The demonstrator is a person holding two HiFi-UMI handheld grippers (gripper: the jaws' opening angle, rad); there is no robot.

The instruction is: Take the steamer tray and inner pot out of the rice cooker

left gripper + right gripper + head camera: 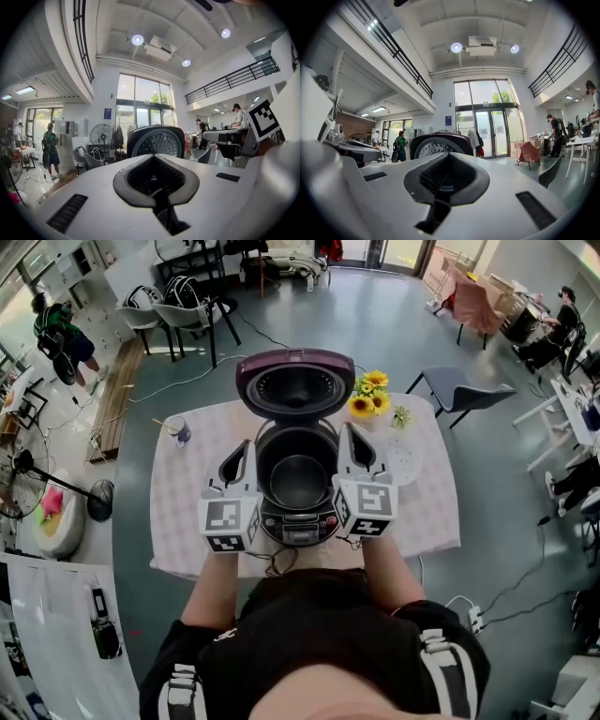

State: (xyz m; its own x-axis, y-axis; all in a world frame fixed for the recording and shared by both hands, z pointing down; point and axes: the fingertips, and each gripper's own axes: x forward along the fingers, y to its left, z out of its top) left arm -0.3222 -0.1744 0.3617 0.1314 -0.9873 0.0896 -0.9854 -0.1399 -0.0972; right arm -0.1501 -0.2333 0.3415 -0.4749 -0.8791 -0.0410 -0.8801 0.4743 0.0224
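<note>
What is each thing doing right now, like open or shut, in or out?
Rice cooker, lid up, wide open.
Inner pot, sitting inside it, looks empty.
Steamer tray, out, lying flat to its right.
Left gripper, shut, holding nothing.
Right gripper, shut, holding nothing.

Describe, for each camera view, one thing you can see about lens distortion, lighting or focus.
Head view: the wide-angle lens bows the table edges and the room outward; the light is even and shadows are soft. Left gripper view: a black round vignette frames the picture, the ceiling lamp blooms, and the balcony railing curves. Right gripper view: same vignette, bright glass doors, and the right hand-held gripper looks slightly soft up close.
</note>
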